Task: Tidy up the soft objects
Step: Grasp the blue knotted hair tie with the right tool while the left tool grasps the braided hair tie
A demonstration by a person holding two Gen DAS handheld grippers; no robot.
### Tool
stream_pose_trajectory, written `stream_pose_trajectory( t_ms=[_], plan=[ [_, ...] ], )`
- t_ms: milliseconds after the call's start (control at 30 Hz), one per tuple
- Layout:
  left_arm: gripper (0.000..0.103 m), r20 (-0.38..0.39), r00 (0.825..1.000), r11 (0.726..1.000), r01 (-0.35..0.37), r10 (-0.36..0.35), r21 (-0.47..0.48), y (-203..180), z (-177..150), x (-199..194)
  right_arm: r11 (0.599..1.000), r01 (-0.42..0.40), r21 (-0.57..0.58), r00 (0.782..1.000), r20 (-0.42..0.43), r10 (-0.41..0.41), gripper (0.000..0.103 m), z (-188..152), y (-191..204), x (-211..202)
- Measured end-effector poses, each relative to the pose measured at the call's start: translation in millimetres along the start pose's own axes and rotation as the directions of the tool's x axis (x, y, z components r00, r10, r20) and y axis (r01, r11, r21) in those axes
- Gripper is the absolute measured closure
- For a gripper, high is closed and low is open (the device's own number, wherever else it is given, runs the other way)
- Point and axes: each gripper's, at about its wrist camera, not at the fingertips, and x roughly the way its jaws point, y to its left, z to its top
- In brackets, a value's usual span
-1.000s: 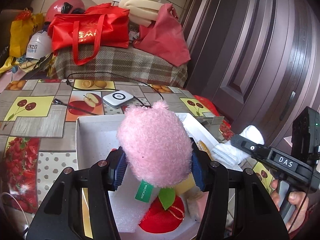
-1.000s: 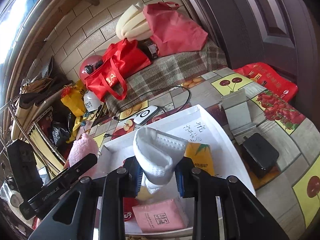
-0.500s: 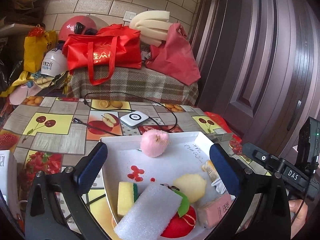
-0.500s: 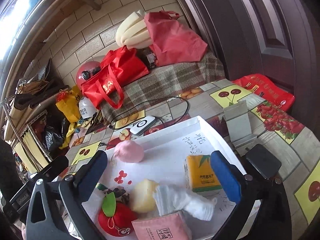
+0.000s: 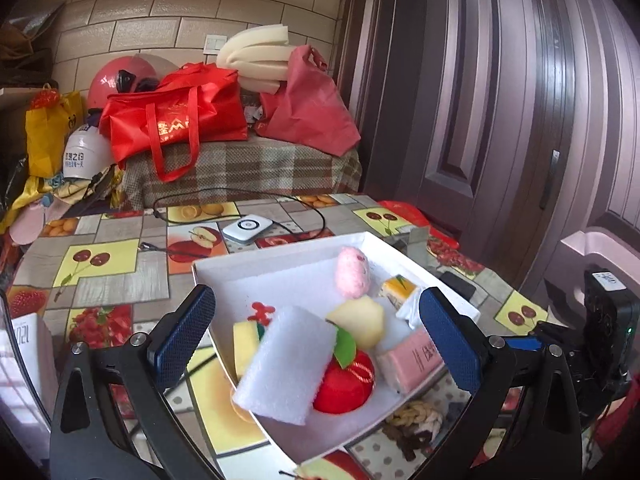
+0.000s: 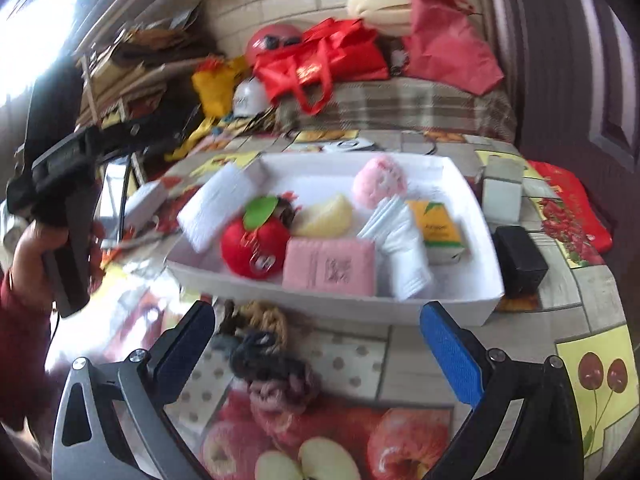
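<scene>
fuzz covers the one round pink plush (image 5: pixel 352 278) we see lying in the shallow white tray (image 5: pixel 280 258) on the tabletop (image 5: pixel 120 264), beside one spongy white foam block (image 5: pixel 290 364) and one red apple plush (image 5: pixel 346 382); our left gripper (image 5: pixel 316 338) and right gripper (image 6: pixel 316 350) both spread their fingers wide, holding nothing.

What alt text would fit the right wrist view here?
The open right gripper hovers, jaws wide, over braided hair ties on a fruit-print tablecloth. Beyond sits a white tray holding a pink plush, red apple plush, white sock and pink tissue pack.
</scene>
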Motion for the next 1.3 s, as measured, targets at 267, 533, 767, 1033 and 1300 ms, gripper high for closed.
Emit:
stream_pose_trajectory(
  t_ms=[267,533,767,1033,1300],
  plan=[
    [0.0,-0.035,0.996,0.994,0.086,-0.084,0.069,-15.7,-35.6,-20.3,0.992,0.02,-0.127,0.983,-0.178,-0.042,0.062,-13.7,23.9,44.2],
    [0.0,-0.292,0.917,0.941,0.317,-0.272,0.117,-61.6,-65.0,3.3,0.998,0.046,0.045,0.994,-0.1,-0.041,0.07,-35.4,-25.1,-8.0],
    [0.006,-0.477,0.856,0.952,0.285,-0.199,0.115,-100.2,-94.1,41.3,0.946,0.159,0.284,0.985,-0.114,-0.131,0.069,-45.3,-78.8,-13.6],
    [0.006,-0.503,0.859,0.979,0.175,-0.098,0.107,-112.1,-96.9,69.9,0.939,0.146,0.31,0.987,-0.116,-0.115,0.069,-48.4,-82.6,-13.2],
    [0.022,-0.482,0.874,0.984,0.131,-0.057,0.122,-115.6,-91.3,85.8,0.941,0.134,0.311,0.989,-0.108,-0.105,0.069,-49.4,-83.1,-14.1]
  ],
)
